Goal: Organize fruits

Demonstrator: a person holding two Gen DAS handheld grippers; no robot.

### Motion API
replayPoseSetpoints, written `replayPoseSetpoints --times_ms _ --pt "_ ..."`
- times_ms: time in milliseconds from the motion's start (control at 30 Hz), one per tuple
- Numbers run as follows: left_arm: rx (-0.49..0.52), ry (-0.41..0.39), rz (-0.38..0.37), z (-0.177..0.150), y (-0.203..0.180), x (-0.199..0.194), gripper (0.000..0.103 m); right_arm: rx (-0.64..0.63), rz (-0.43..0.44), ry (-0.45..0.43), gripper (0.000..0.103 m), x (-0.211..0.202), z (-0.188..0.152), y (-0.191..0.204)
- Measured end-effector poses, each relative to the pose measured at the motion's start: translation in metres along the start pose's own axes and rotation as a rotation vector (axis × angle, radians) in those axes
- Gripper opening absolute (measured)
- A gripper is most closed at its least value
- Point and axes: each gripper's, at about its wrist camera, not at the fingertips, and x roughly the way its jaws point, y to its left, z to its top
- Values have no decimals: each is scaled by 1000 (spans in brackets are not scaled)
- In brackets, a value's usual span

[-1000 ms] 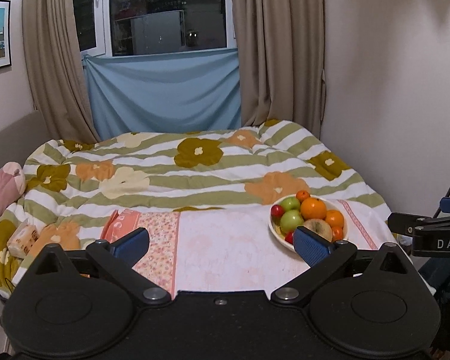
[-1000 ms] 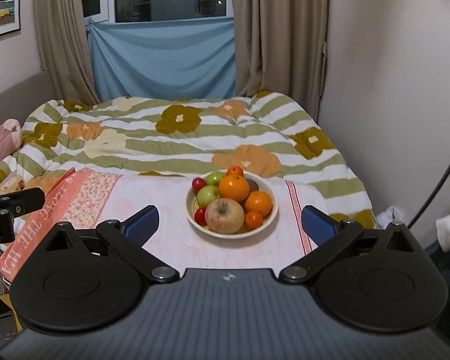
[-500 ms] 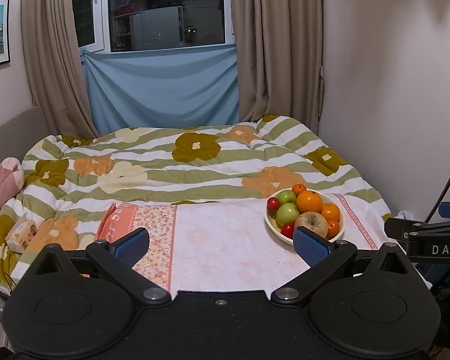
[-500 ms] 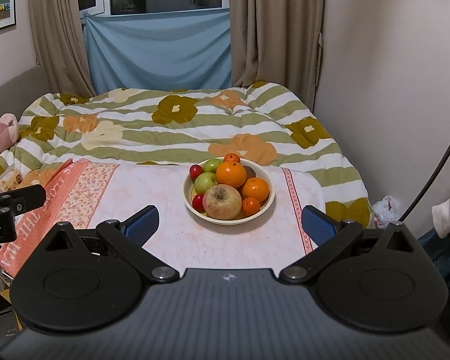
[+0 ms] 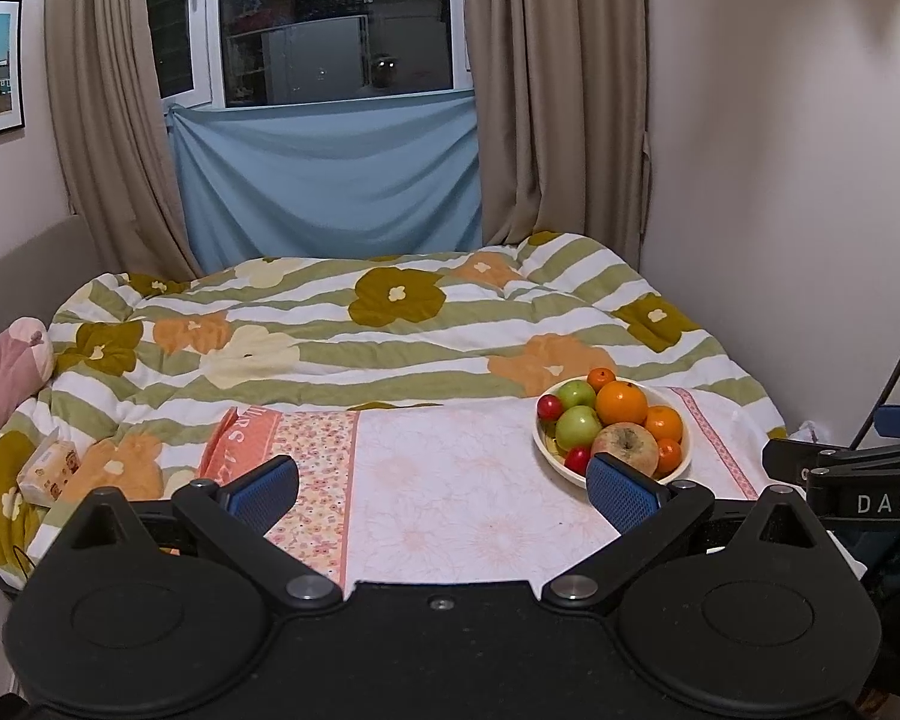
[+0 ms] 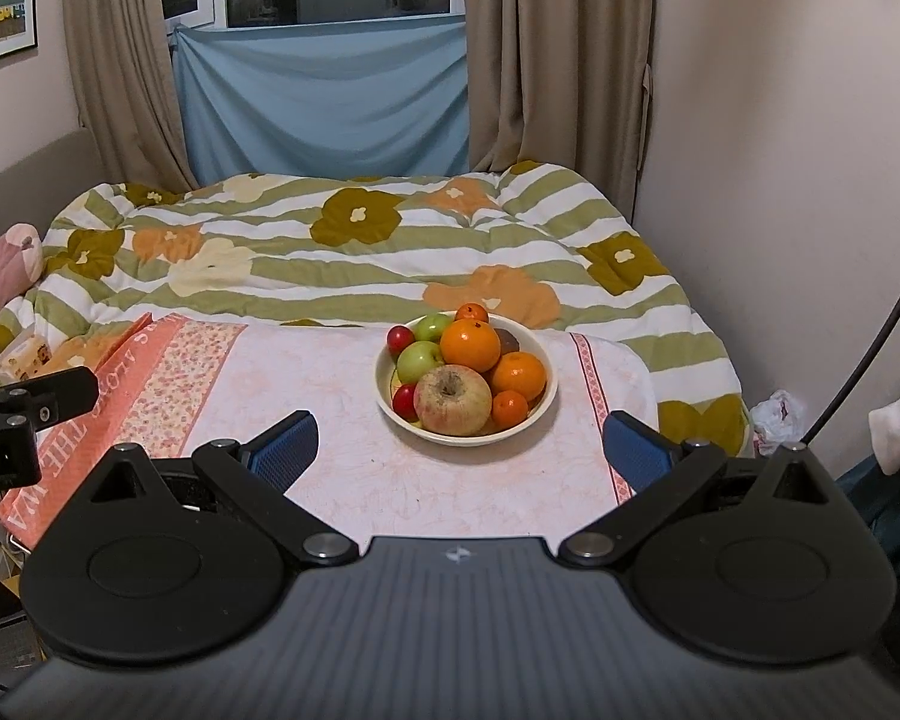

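Bowl [image 6: 390, 402] holds four oranges, two green apples, two cherries.

One bowl [image 6: 543, 414], four oranges [image 6: 470, 345], three apples [image 6: 452, 399], two cherries [image 6: 404, 401].

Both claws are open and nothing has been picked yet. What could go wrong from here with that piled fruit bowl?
1. The fruit is heaped in the bowl; lifting the big apple at the front might send the oranges behind it rolling out.
2. The bowl sits on a cloth over soft bedding, so a downward push could tip it.
3. The left claw and right claw are close together and might collide.
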Motion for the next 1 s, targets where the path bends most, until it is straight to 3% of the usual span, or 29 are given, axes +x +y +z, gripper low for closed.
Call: replayPoseSetpoints --times_ms 1000 --pt "-7 25 19 1 2 10 103 25 22 30 103 17 1 3"
